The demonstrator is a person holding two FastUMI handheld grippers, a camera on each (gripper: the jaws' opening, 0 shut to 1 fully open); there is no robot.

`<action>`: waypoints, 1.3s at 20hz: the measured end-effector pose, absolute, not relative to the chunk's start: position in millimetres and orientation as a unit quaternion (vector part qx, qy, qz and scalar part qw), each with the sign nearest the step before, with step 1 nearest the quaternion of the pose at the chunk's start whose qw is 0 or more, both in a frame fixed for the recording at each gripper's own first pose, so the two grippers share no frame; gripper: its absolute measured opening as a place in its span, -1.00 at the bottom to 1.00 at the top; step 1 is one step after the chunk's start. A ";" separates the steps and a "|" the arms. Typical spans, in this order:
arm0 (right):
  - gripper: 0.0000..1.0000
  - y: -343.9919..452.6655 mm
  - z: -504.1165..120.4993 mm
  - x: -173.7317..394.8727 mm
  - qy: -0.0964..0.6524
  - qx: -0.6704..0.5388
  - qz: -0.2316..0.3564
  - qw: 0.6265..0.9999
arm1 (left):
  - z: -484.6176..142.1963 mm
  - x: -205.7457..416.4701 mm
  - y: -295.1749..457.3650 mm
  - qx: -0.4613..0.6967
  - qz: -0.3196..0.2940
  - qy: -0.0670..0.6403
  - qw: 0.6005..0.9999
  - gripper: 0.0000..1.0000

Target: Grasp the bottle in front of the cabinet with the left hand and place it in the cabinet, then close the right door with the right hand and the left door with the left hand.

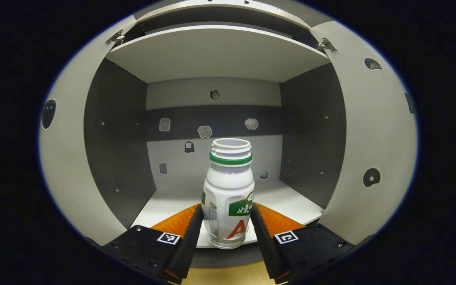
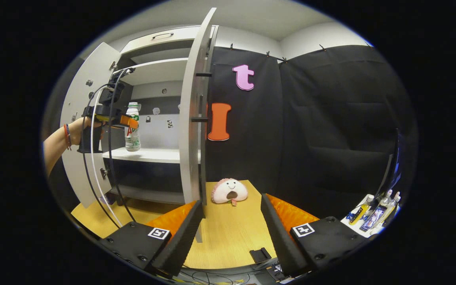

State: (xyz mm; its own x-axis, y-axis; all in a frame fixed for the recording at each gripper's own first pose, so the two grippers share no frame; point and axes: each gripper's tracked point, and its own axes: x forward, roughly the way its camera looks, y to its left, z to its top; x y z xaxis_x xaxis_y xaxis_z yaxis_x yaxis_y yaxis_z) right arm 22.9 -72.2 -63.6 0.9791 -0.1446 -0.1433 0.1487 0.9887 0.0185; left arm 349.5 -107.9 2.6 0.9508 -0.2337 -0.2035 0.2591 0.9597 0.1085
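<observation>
A: Where does the bottle (image 1: 228, 194) sit?

B: Upright between the left gripper (image 1: 227, 221) fingers, which clamp its sides, at the shelf's (image 1: 287, 202) front edge inside the cabinet (image 2: 154, 93).

A: And the right gripper (image 2: 232, 221)?

B: Its fingers are spread around nothing over the table (image 2: 228, 233); the right door (image 2: 192, 118) is nearer it. One bottle, two doors, both ajar.

Bottles: we count one (image 1: 228, 194), standing on the shelf (image 1: 287, 202).
Cabinets: we see one (image 2: 152, 118).
Doors: two, left (image 1: 65, 158) and right (image 1: 370, 138), both open.
Tools: two, left (image 1: 227, 225) and right (image 2: 232, 229).
Plush toys: one (image 2: 229, 190) on the tabletop (image 2: 228, 237).
Hands: one (image 2: 78, 130).
</observation>
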 end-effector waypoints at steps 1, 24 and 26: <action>0.92 -75.3 -62.9 23.4 0.071 0.013 -0.078 0.994 | 0.3 360.2 -109.5 0.071 -0.125 0.097 0.985 0.44; 0.92 -98.2 -54.1 66.7 0.061 0.001 -0.086 0.994 | -14.5 328.6 -91.0 0.038 -0.094 0.118 0.988 0.93; 0.92 -99.5 -55.9 78.5 0.059 -0.002 -0.081 0.995 | -6.4 306.1 -81.0 0.036 -0.082 0.102 0.991 0.93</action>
State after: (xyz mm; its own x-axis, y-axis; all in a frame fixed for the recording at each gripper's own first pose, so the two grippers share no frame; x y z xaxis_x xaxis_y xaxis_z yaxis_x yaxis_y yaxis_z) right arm 78.5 -99.5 -55.9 0.9798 -0.1619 -0.1170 0.1614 0.9868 -0.0144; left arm 306.1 -81.0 -6.4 0.9656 -0.1552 -0.2086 0.1698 0.9840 0.0542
